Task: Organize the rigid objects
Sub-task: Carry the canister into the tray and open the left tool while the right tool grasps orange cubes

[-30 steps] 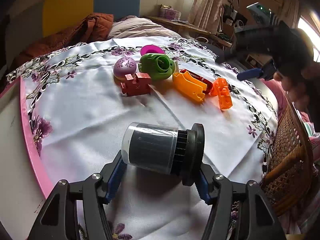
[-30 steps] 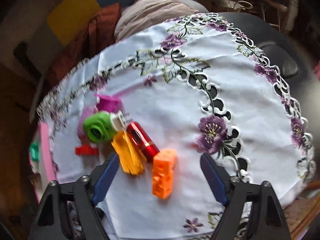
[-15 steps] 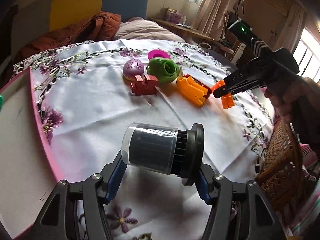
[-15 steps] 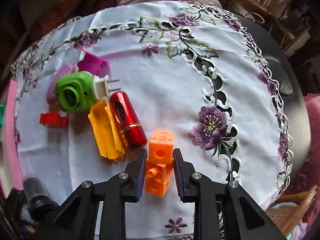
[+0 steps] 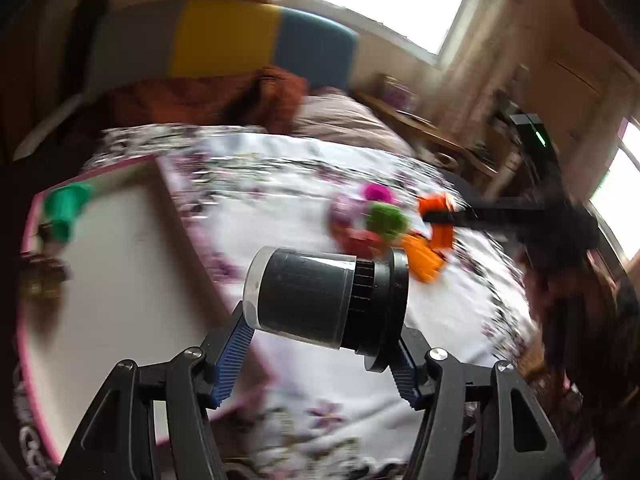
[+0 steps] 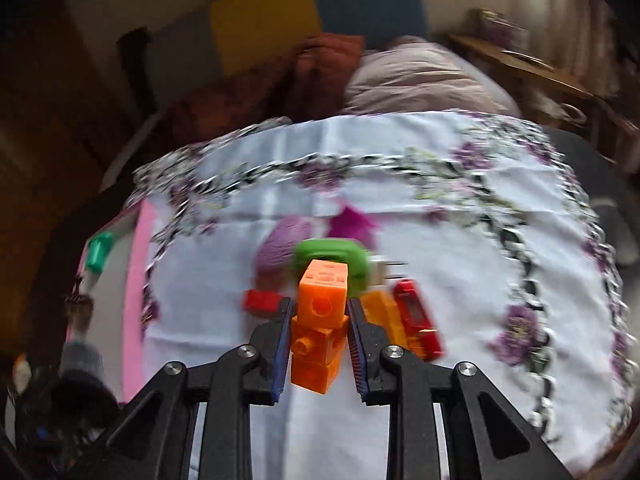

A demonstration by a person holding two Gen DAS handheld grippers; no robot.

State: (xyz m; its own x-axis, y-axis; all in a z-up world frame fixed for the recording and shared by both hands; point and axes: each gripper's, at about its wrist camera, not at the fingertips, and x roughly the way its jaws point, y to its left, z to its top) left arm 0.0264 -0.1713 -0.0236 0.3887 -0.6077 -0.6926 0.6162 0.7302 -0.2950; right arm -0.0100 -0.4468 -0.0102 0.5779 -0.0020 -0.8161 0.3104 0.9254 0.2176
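Both hands are now in the carrying step: each one has a thing in its grip, and the pink-rimmed tray (image 5: 120, 264) at the left side of the desk (image 5: 280, 184) looks like the place where they should go. The left gripper (image 5: 320, 354) holds a black cylinder with a clear sleeve (image 5: 320, 298) lying crosswise, its jaws pressing on the two ends, above the desk near the right edge of the tray. The right gripper (image 6: 318, 344) has its jaws closed on an orange block toy (image 6: 320, 320), lifted clear of the white flowered cloth (image 6: 440, 248).

In my judgement the next move calls for bringing each thing over the bare tray floor, lowering it until it rests, and only then letting the jaws go apart (the cylinder can roll if it is set down on its side, so it needs care).

The block toy is made of stacked orange cubes with round holes and small studs, hard plastic, gripped at its middle. The other things wait in a cluster on the cloth: a green plug-in device (image 6: 336, 256), a red case (image 6: 416, 320), a yellow piece (image 6: 380, 312), a small red piece (image 6: 262, 302). A green object (image 5: 66, 208) is already in the tray.
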